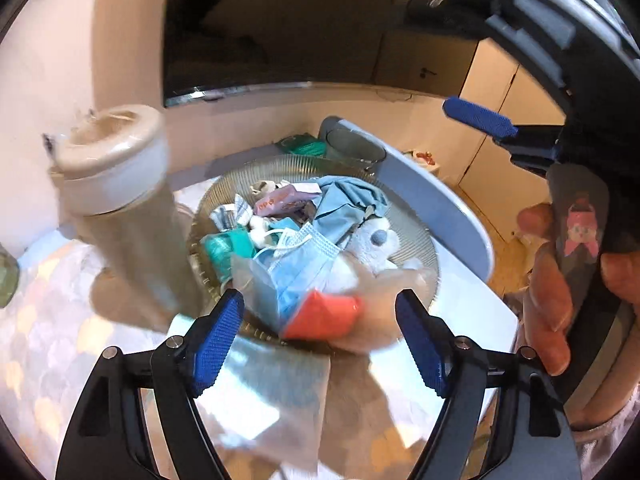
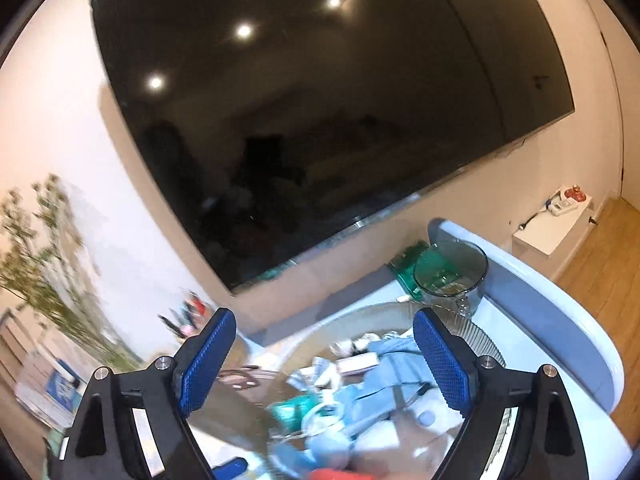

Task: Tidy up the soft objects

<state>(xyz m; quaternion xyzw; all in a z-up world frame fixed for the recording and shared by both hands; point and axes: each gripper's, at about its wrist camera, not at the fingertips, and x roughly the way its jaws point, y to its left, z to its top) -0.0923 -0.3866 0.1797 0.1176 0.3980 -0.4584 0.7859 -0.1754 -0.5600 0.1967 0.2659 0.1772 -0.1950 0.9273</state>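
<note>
Now, both tongs wide w/ nothing btwn, left tongs (image 1: 320, 332), right tongs (image 2: 324, 364), orange-filled clear bag (image 1: 332, 312) lying crosswise on bowl rim (image 1: 424, 232).

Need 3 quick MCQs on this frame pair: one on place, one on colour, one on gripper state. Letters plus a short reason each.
1. Where do the soft items lie?
A. in the ribbed glass bowl
B. on the floor
C. inside the tall bottle

2. What colour is the bag at the bowl's near rim?
A. yellow
B. black
C. orange-red

3. How do the left gripper jaws stand?
A. clamped on the bottle
B. apart, gripping nothing
C. shut tight

Answers:
1 A, masks, cloth and a plush toy pile inside the bowl.
2 C, the orange-red bag lies at the rim.
3 B, its blue pads stand wide apart.
</note>
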